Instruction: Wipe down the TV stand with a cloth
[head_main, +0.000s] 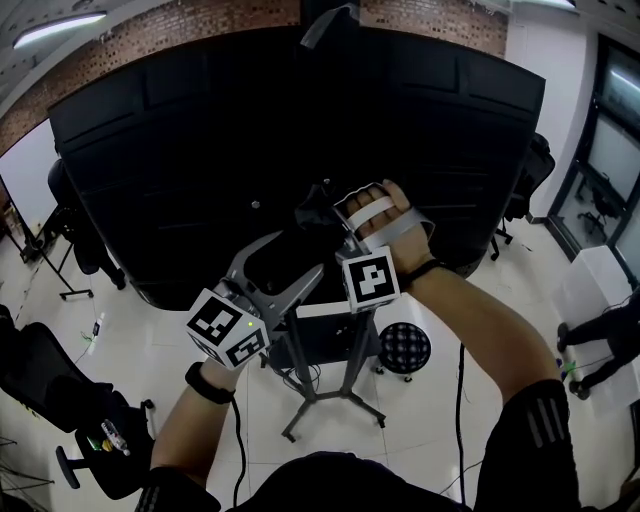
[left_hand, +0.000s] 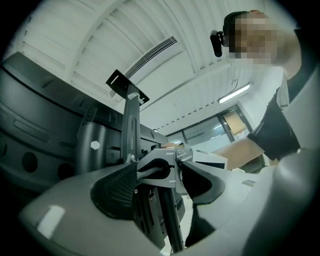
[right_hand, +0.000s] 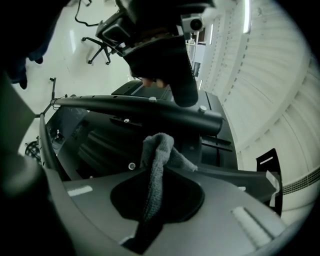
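Head view, setting: a grey metal wheeled TV stand (head_main: 322, 385) sits at 6 o'clock below a large black flat television (head_main: 200, 150), seen from above.
Head view, step: both tools meet at the stand's top, just behind the screen. This looks like the wiping stage, and probably its early part.
Head view, hands: the left gripper (head_main: 298, 285) reaches in from 8 o'clock. The right gripper (head_main: 330, 222) comes from 4 o'clock, and its tips are lost against the black.

Left gripper view, jaws: the left gripper (left_hand: 160, 185) is spread wide and grips nothing.
Left gripper view, between the pads: the other tool's grey nose shows in the gap, with the stand's dark pole beyond it. Whether anything touches cannot be told.
Left gripper view, stand: the grey upright post (left_hand: 131, 125) rises at 11 o'clock.

Right gripper view, jaws: the right gripper (right_hand: 157, 200) is pinched tight on a grey terry cloth (right_hand: 159, 150), whose bunched end pokes up towards 12 o'clock.
Right gripper view, target: a dark round bar (right_hand: 150, 107) crosses just above the cloth. Contact is not clear.
Right gripper view, next move: it likely calls for pressing the bunched cloth onto the bar and drawing it along, with the free tool kept out of the way.
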